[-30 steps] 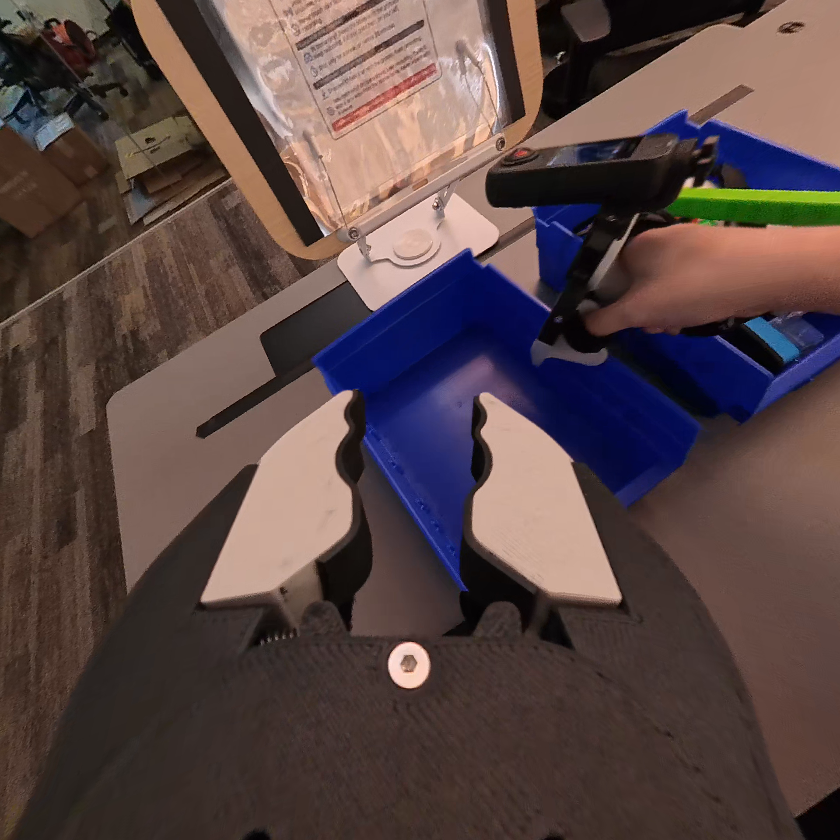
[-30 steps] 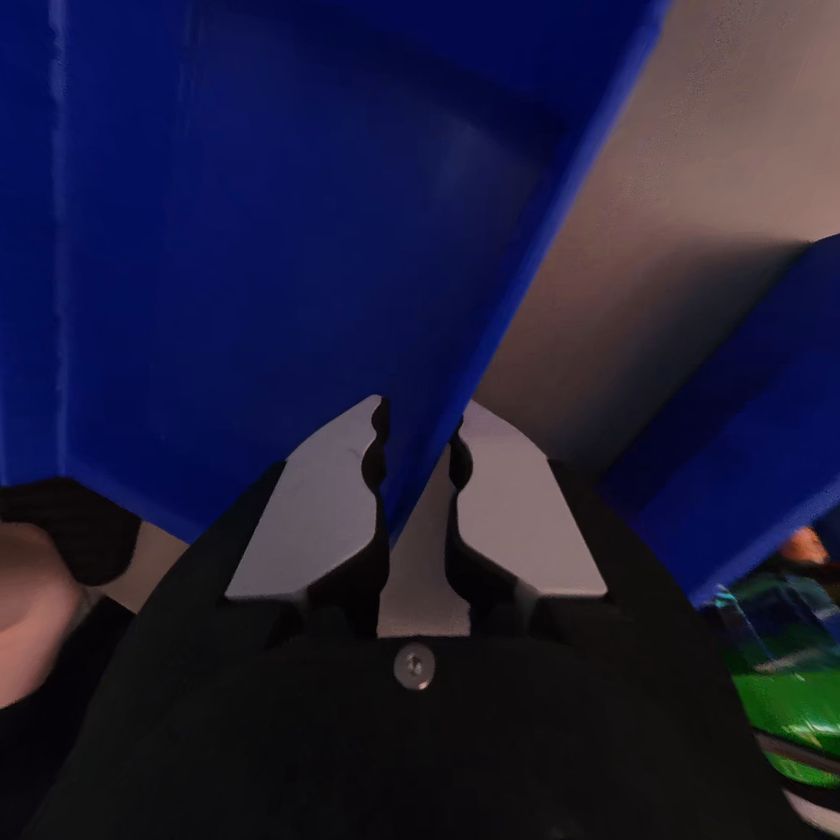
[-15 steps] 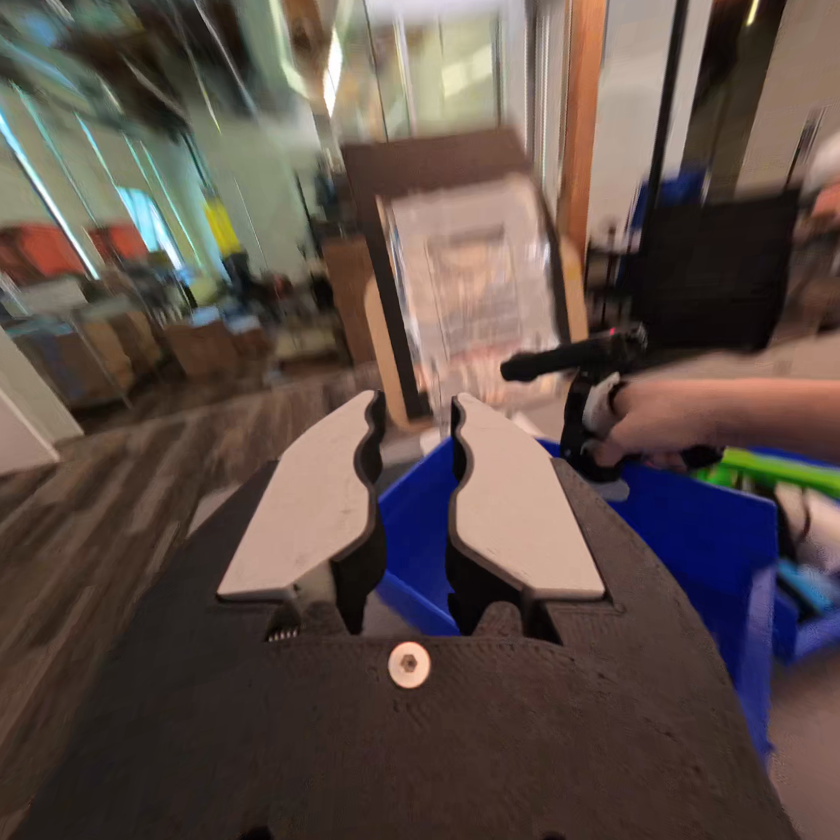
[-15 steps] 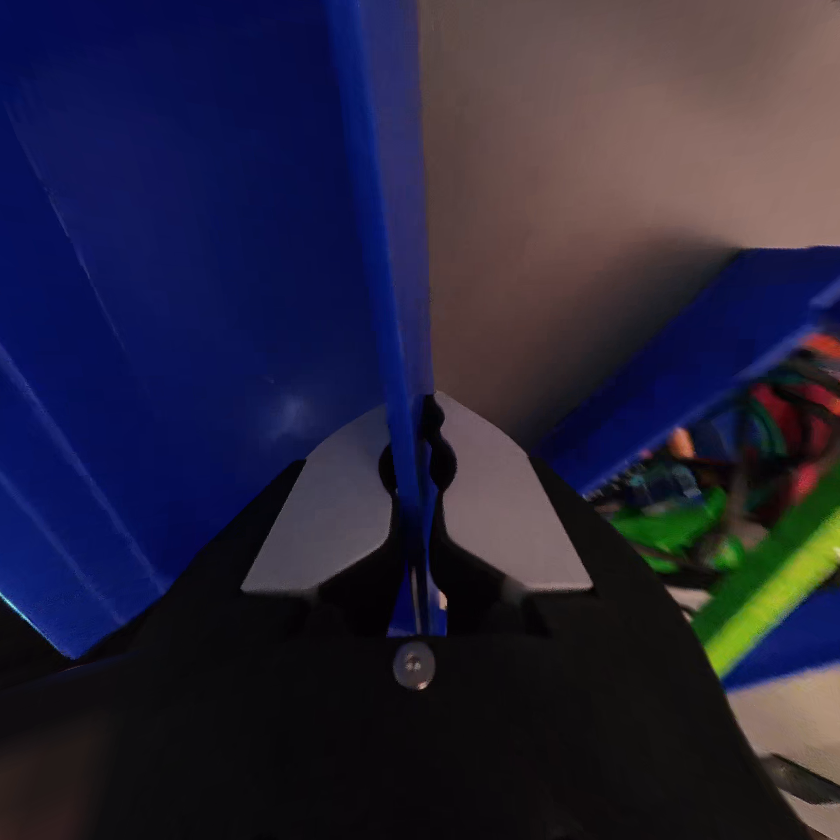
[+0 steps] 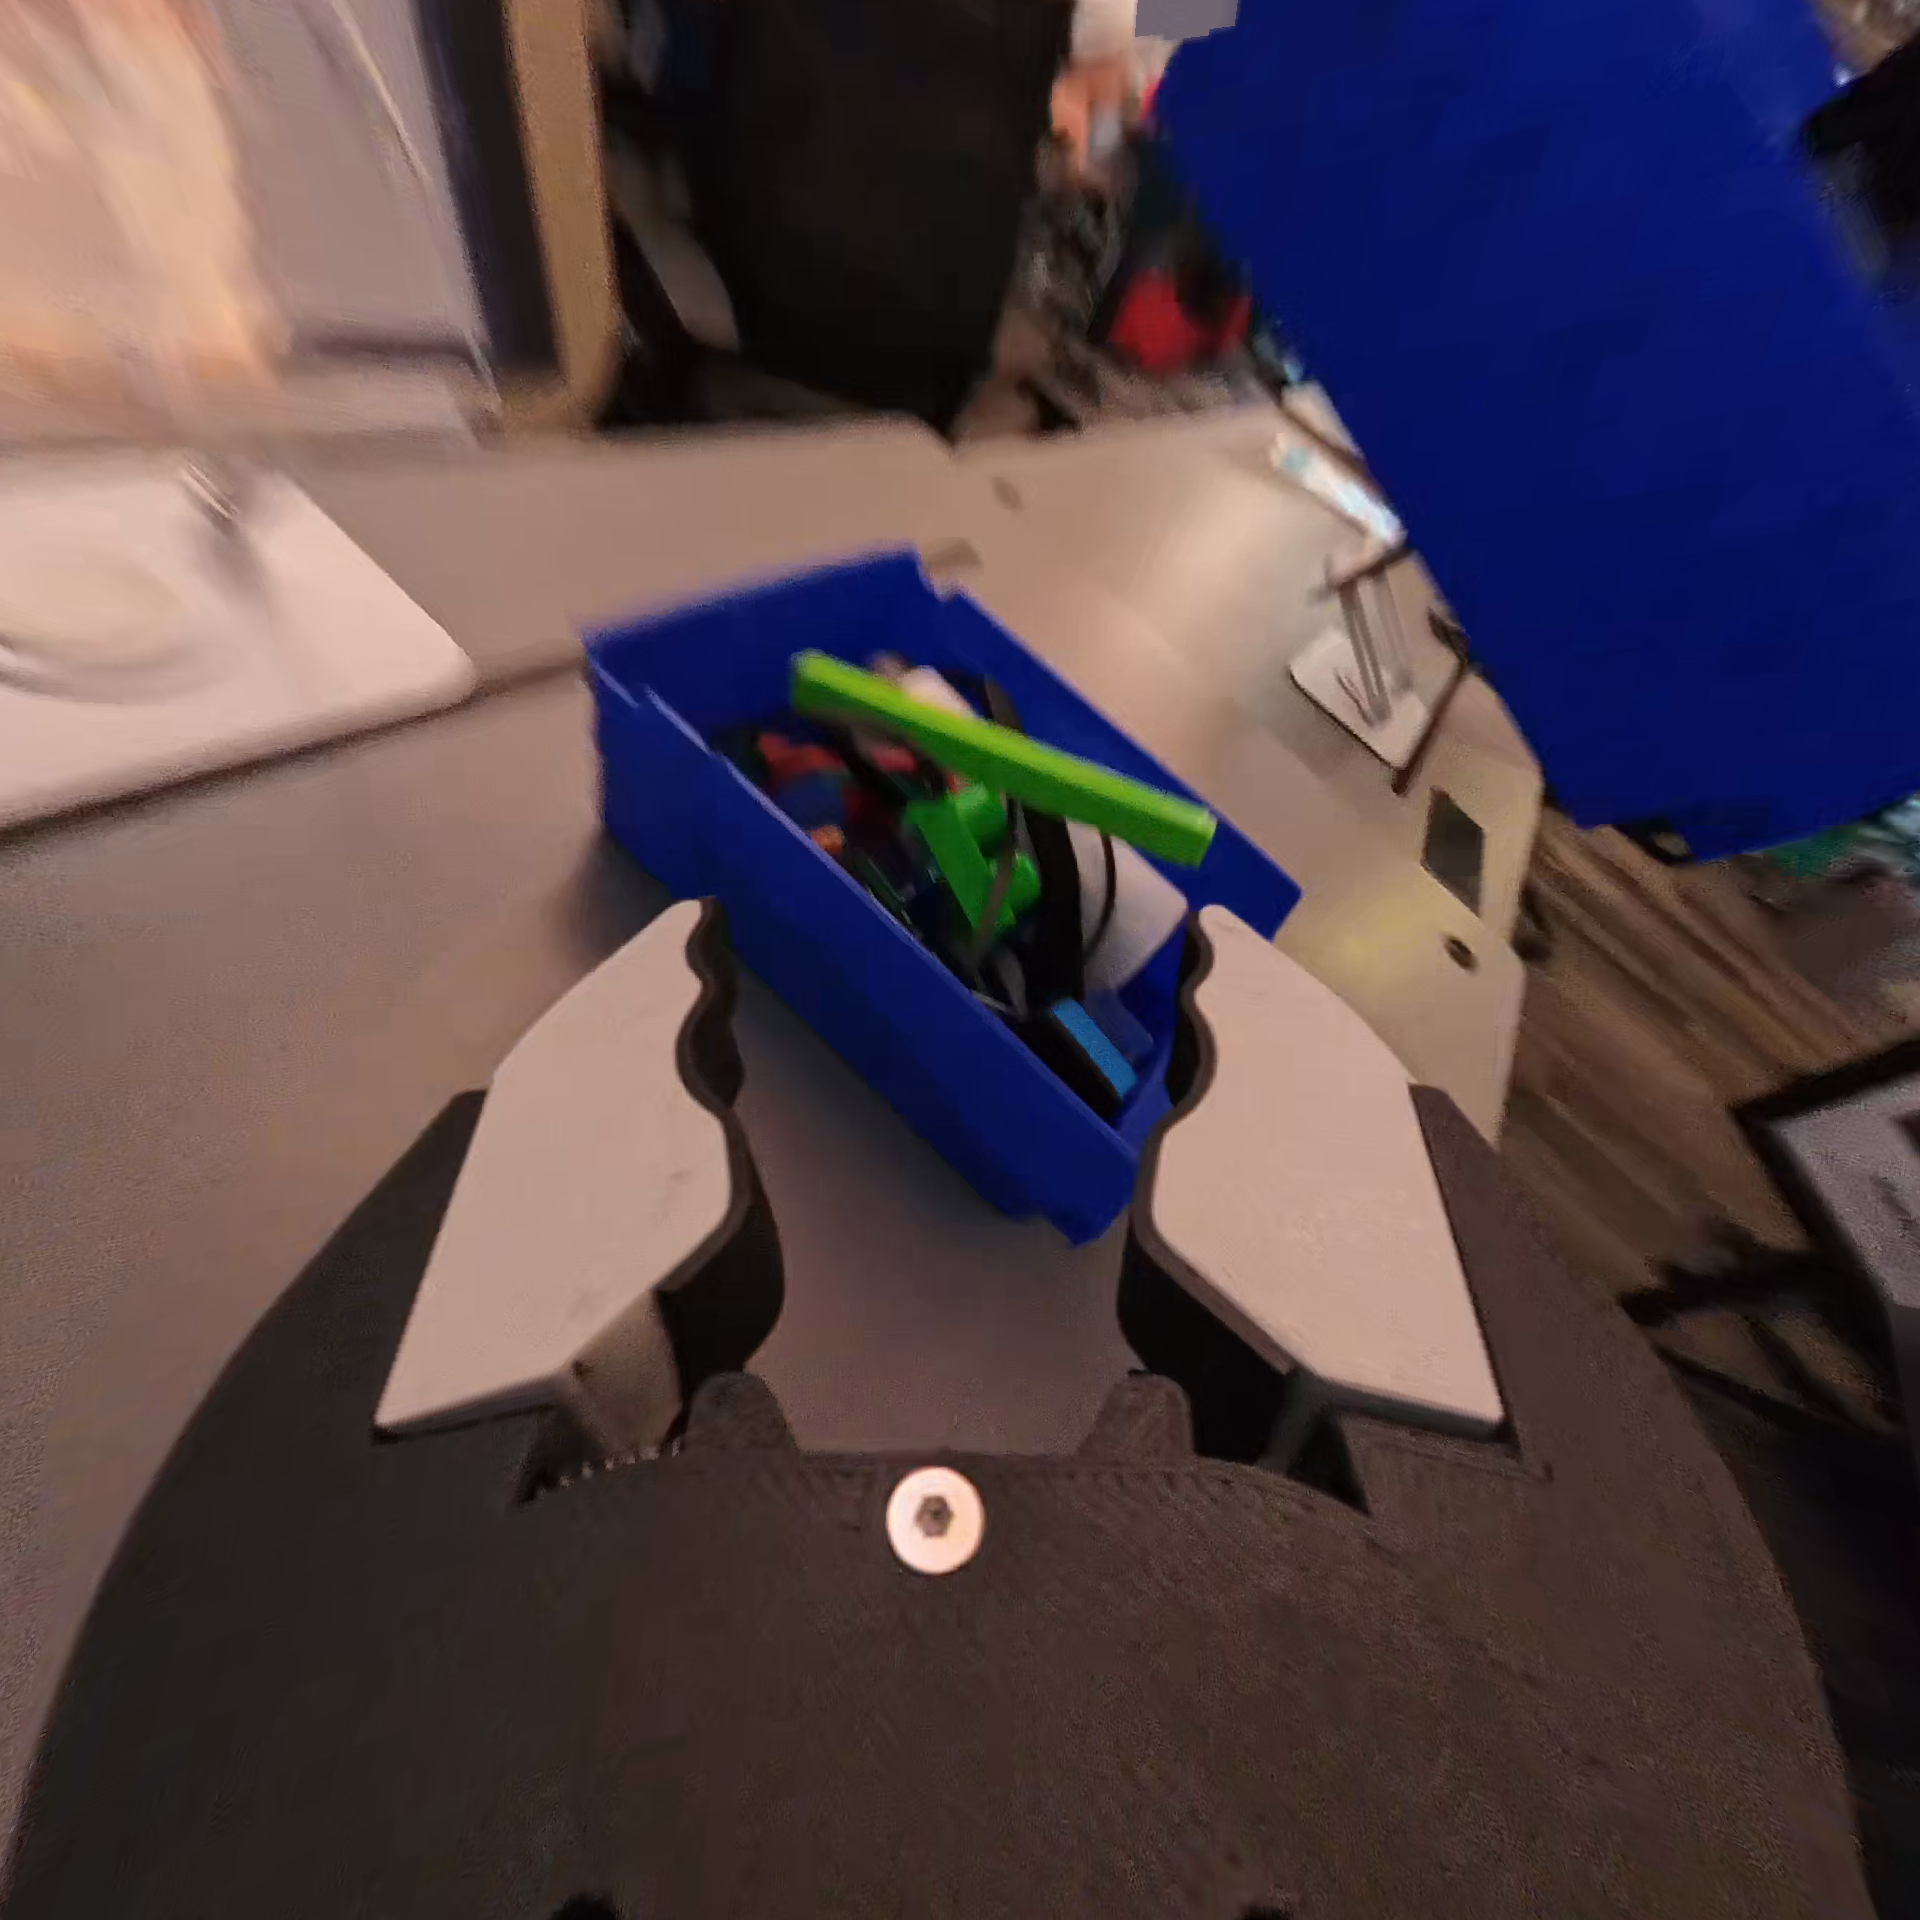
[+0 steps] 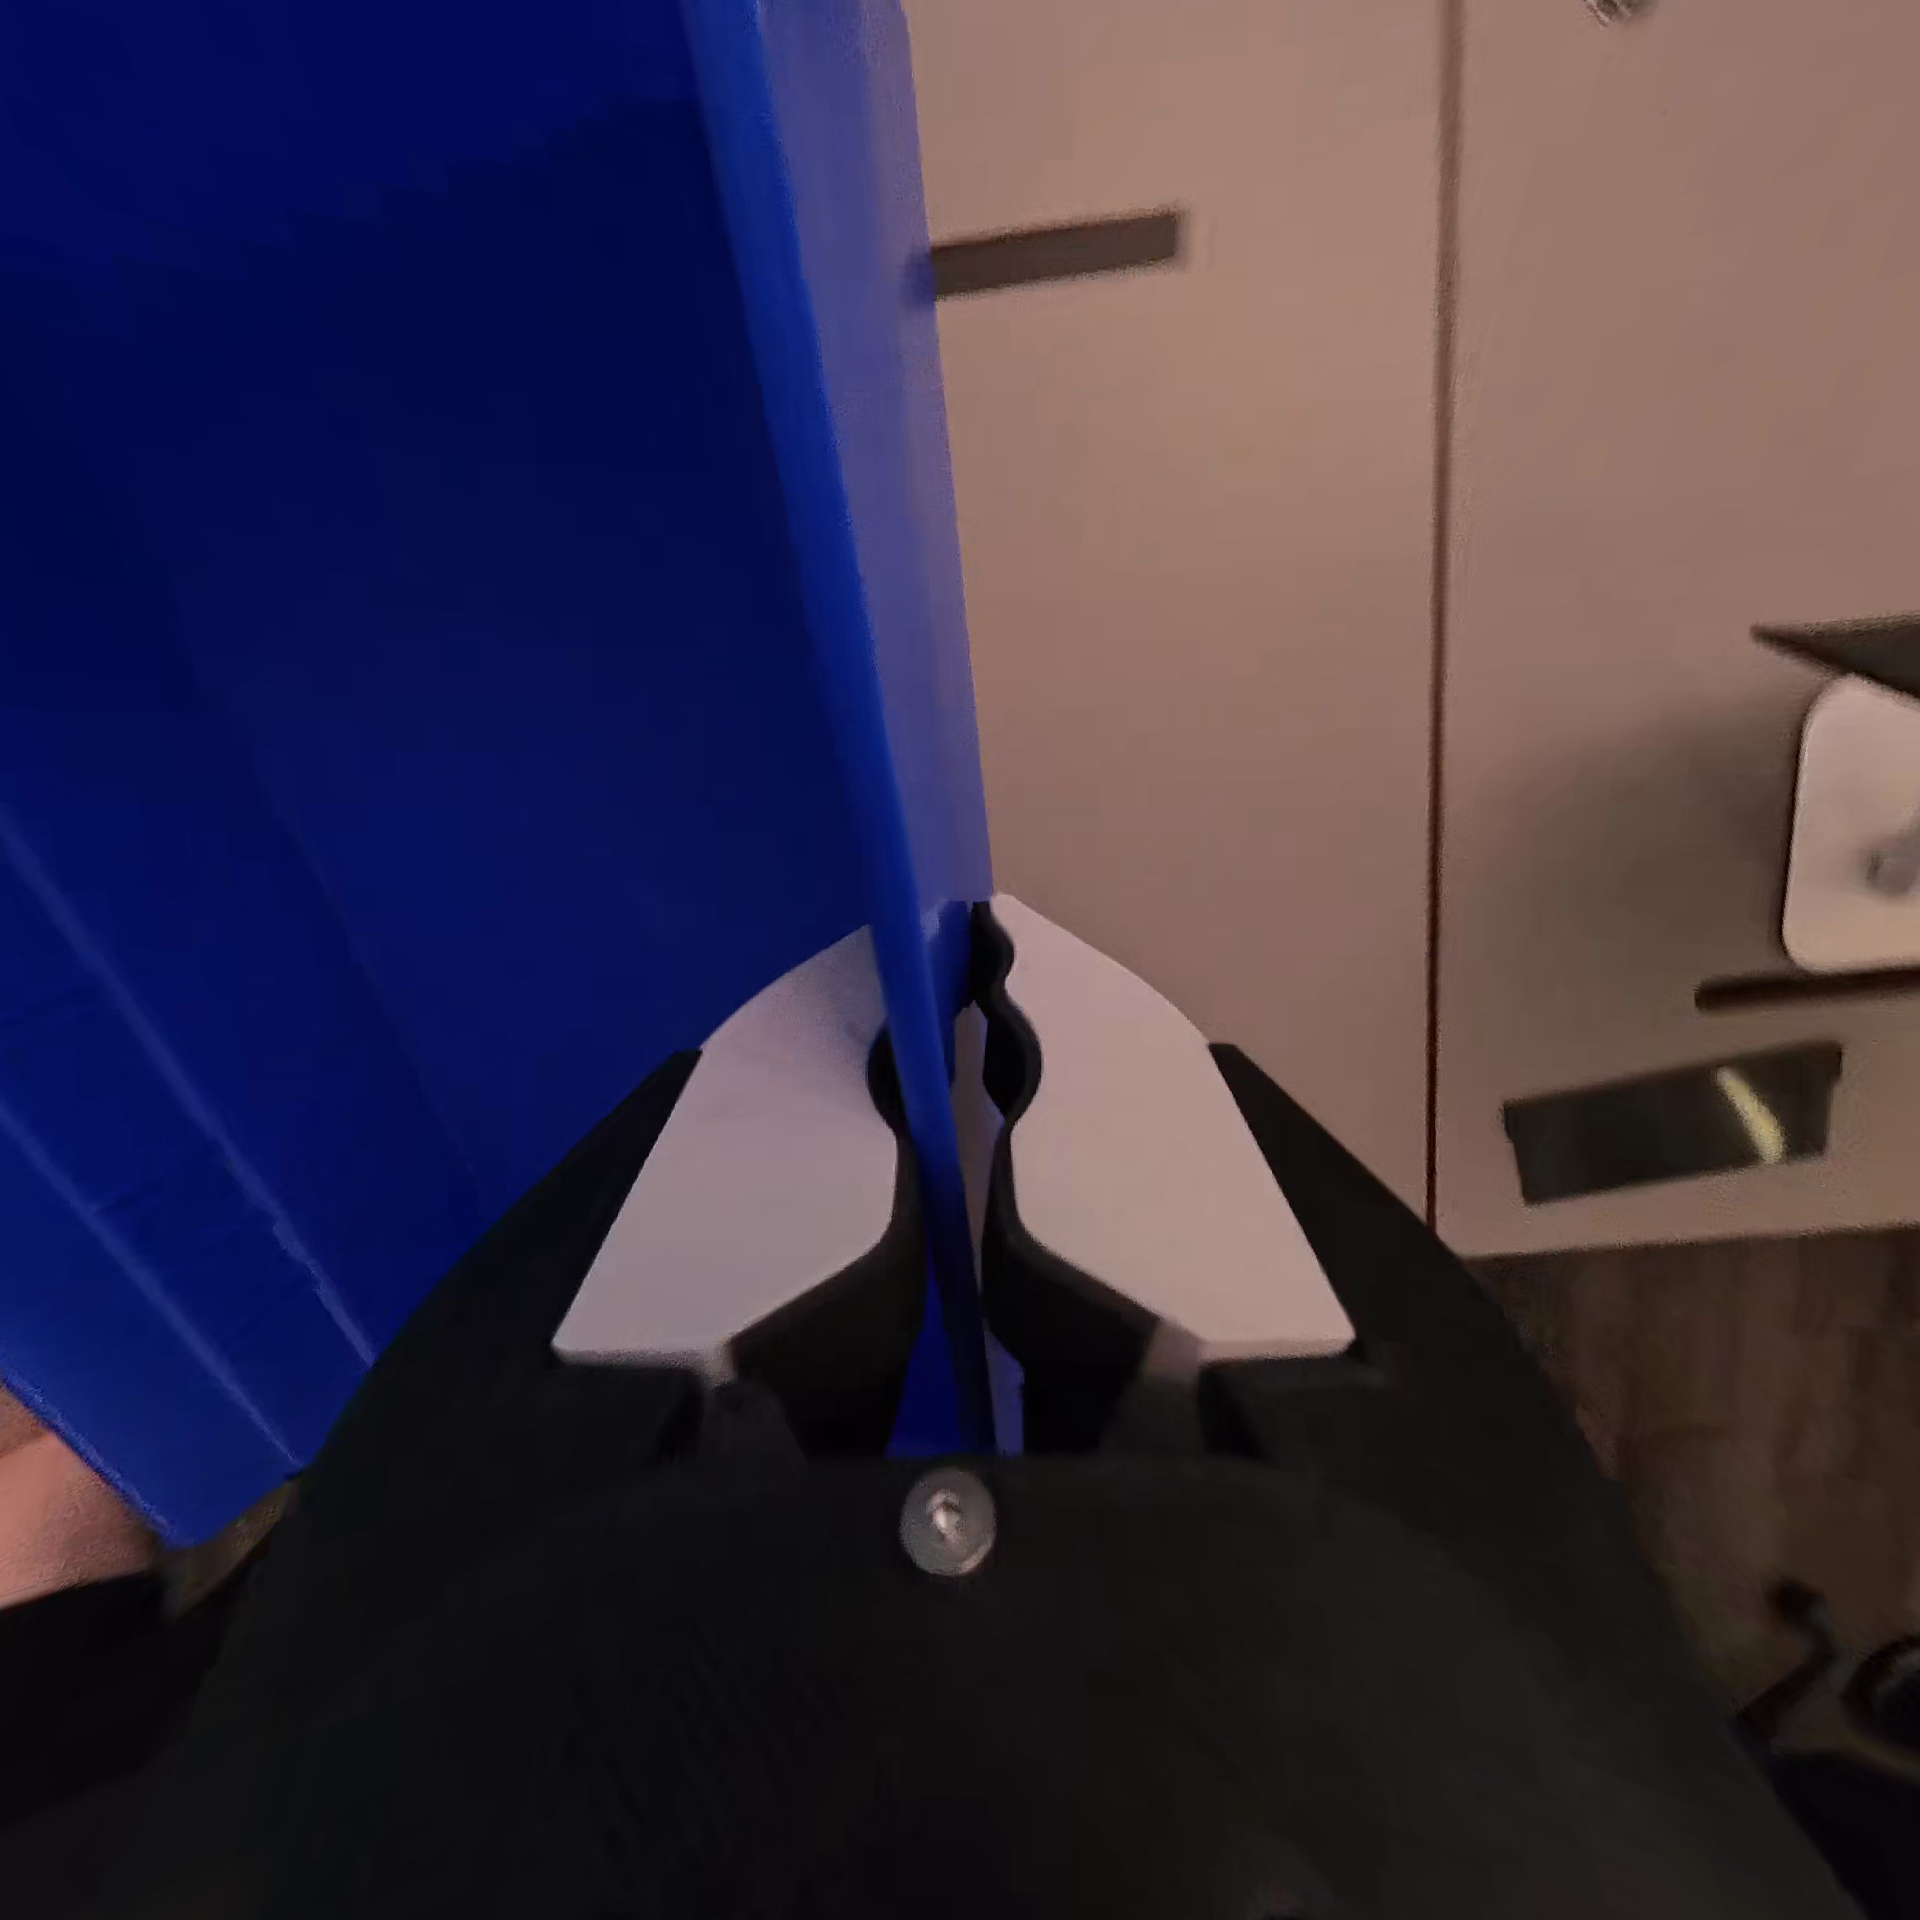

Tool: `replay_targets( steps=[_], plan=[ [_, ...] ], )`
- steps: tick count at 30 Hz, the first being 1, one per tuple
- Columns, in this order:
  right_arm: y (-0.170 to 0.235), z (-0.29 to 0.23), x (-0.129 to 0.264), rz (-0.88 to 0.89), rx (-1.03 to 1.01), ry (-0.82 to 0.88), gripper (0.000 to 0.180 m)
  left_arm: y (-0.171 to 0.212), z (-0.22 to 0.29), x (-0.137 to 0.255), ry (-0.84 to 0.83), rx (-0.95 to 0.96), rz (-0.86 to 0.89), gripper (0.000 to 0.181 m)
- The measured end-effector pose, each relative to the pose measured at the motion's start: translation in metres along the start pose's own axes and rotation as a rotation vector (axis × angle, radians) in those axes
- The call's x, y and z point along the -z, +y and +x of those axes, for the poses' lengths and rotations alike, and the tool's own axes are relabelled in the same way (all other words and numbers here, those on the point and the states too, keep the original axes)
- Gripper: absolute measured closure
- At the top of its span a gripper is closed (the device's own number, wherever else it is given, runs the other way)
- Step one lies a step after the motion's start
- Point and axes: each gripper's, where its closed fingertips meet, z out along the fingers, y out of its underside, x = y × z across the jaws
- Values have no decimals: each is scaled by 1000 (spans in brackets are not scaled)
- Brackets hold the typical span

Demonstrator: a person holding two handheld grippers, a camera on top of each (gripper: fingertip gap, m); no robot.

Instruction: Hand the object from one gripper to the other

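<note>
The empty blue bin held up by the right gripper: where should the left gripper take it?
Probably on a free stretch of the empty blue bin's thin wall, jaws straddling the rim as the right gripper does. The left gripper is open, and the wall is thin enough to pinch.

Left wrist view: a blue bin of parts blocks the path at 12 o'clock, its green bar jutting over the rim. Bare grey tabletop lies free at 9 to 10 o'clock. A lifted blue bin fills 1 to 2 o'clock.
</note>
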Motion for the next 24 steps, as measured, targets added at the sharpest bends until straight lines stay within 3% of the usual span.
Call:
replay_targets(
  steps=[2, 4, 8, 11, 12, 13, 15, 20, 24],
  plan=[
    [24, 53, -20, -27, -92, 28, 171, 33, -8, -44, 24, 48, -136, 103],
    [51, 96, -45, -79, -158, 61, 172, 61, -15, -69, -21, 0, -252, 118],
    [102, 146, -108, -234, -206, 91, 171, 83, -5, -92, -13, 2, -348, 116],
    [127, 155, -148, -326, -195, 82, 171, 111, 0, -102, 7, -39, -524, 118],
    [133, 155, -158, -348, -183, 74, 171, 116, 6, -103, 55, -29, -562, 114],
    [137, 153, -167, -366, -172, 67, 171, 118, 12, -101, 96, -7, -593, 133],
    [141, 149, -179, -388, -148, 52, 171, 120, 11, -97, 84, -44, -637, 138],
    [135, 131, -193, -384, -87, 38, 171, 116, -12, -67, -70, -193, -754, 158],
    [126, 111, -196, -363, -47, 23, 171, 105, -59, -27, -171, -120, -778, 170]
  ],
)
